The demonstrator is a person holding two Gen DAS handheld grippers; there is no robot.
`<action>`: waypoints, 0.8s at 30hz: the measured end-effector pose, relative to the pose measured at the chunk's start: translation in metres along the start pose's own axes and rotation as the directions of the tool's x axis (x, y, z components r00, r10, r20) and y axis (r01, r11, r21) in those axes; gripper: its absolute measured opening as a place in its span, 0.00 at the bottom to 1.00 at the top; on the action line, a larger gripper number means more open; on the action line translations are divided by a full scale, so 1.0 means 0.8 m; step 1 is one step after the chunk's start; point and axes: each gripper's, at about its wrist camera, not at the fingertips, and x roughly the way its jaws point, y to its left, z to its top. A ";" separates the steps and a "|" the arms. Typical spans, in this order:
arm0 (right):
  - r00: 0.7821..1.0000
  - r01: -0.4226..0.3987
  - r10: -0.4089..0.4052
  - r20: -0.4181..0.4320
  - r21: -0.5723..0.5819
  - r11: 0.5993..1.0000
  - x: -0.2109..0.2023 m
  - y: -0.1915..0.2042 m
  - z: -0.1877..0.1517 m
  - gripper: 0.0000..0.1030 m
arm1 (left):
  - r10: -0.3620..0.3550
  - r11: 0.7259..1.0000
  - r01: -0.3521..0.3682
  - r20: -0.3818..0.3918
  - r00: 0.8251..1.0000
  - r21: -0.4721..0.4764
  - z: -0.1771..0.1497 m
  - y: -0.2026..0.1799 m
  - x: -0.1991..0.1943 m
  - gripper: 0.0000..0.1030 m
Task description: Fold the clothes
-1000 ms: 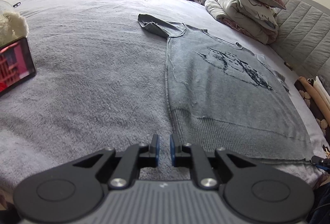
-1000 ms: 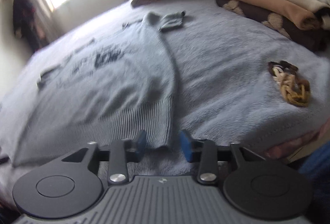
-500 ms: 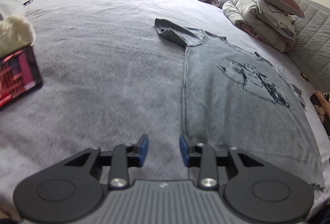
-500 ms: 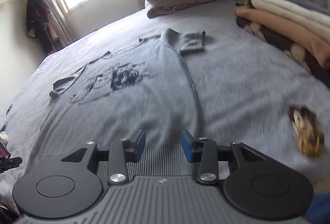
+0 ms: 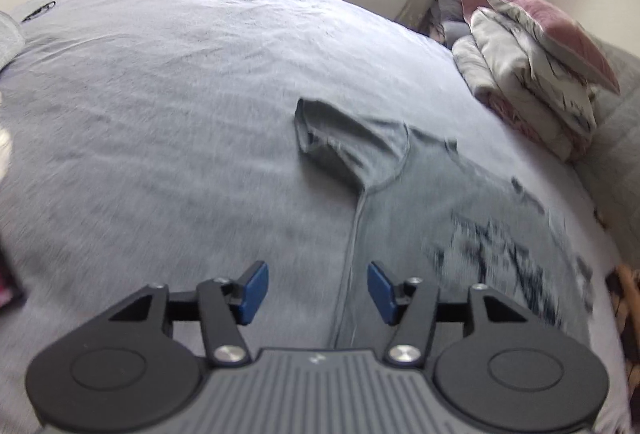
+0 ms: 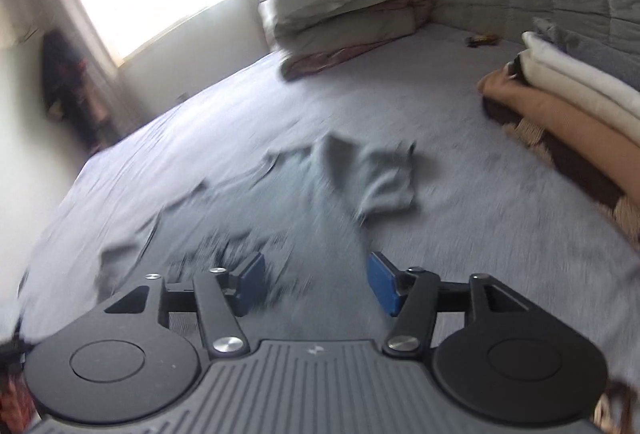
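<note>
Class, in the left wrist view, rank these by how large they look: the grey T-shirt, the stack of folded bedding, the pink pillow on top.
1. Grey T-shirt
2. Stack of folded bedding
3. Pink pillow

The shirt lies nearer, so real sizes stay unsure.

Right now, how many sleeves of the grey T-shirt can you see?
2. The left-hand sleeve lies spread on the bed ahead of the left gripper; the other sleeve lies ahead of the right gripper. Both views are blurred.

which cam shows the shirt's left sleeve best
The left wrist view: the sweater's near sleeve sits ahead, fairly sharp and folded. The right wrist view shows that sleeve only as a blurred patch at far left.
</note>
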 end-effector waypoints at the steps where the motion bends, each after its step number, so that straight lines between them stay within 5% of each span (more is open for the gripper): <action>1: 1.000 0.005 -0.005 -0.004 0.035 0.999 0.013 -0.009 0.013 0.61 | -0.007 1.000 0.007 0.003 1.000 -0.014 0.010 0.001 0.011 0.62; 9: 0.997 0.073 -0.064 -0.049 0.215 0.974 0.129 -0.077 0.067 0.61 | 0.063 0.997 -0.064 -0.028 0.998 -0.031 0.042 0.024 0.091 0.67; 15: 0.996 0.082 -0.077 -0.040 0.141 0.987 0.188 -0.089 0.077 0.61 | 0.083 0.995 -0.081 -0.033 0.996 0.059 0.041 0.021 0.109 0.75; 24: 0.996 0.079 -0.078 -0.033 0.045 0.996 0.251 -0.110 0.081 0.60 | 0.030 0.999 -0.030 -0.033 0.999 0.029 0.039 0.022 0.113 0.75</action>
